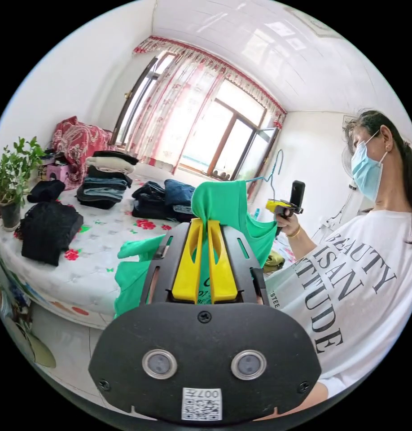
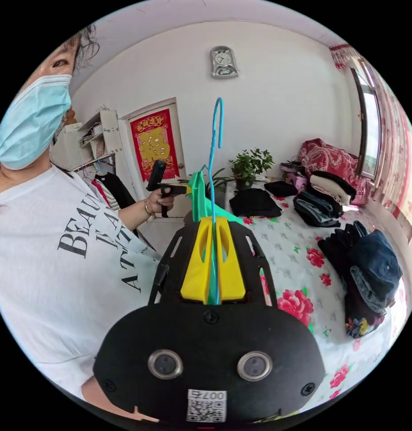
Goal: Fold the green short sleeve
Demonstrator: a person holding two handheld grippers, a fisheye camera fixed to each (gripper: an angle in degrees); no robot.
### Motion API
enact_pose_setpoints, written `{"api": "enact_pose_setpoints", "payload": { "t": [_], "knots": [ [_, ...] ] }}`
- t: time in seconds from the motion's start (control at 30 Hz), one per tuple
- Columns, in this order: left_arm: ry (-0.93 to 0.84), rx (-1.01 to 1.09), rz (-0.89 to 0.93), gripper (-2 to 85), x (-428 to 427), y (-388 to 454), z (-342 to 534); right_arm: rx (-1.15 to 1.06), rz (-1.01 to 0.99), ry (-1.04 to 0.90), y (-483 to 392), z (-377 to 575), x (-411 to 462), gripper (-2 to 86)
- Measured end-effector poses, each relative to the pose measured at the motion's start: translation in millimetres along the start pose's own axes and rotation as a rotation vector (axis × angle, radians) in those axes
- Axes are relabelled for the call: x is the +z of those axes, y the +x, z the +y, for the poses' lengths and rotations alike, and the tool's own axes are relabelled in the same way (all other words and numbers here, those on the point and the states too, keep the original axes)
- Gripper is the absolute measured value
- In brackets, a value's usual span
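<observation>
green short sleeve [image 1: 224, 204] pinched by left gripper [image 1: 205, 224].

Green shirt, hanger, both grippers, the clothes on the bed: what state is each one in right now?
Green shirt: held up, bunched, unfolded.
Blue hanger: upright, clamped between jaws.
Left gripper: shut on the shirt.
Right gripper: shut on the hanger.
Clothes on the bed: folded, stacked in piles.

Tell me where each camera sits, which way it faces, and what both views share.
Left gripper view: rides the left hand-held gripper, shut on the green shirt, facing the window; the person's hand and torso show.
Right gripper view: rides the right hand-held gripper, shut on the blue hanger, facing the door; the person's other hand shows.
Shared: shirt, bed, plant, clothes piles.
</observation>
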State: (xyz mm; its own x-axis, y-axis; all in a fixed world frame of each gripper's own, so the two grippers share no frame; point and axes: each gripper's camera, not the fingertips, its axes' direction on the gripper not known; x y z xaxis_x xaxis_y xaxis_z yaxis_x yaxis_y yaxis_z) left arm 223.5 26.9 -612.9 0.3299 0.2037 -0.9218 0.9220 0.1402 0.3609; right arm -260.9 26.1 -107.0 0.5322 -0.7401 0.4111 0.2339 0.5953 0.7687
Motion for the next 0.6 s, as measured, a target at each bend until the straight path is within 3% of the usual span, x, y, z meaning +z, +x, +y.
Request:
{"api": "enact_pose_setpoints", "payload": {
  "t": [0.07,0.17,0.33,0.6],
  "knots": [
    [-0.026,0.006,0.057,-0.8,45,-10,-21,0.059,0.142,0.016,26,20,-26,-0.2],
    [-0.021,-0.073,0.004,-0.9,83,-37,-37,0.103,0.165,0.013,65,35,-53,-0.3],
    [0.085,-0.276,-0.011,-0.9,100,-106,-36,0.203,0.020,0.100,149,68,-122,-0.3],
    [0.082,-0.464,-0.079,-0.9,124,-200,-38,0.299,-0.145,0.273,227,115,-188,-0.3]
  ]
}}
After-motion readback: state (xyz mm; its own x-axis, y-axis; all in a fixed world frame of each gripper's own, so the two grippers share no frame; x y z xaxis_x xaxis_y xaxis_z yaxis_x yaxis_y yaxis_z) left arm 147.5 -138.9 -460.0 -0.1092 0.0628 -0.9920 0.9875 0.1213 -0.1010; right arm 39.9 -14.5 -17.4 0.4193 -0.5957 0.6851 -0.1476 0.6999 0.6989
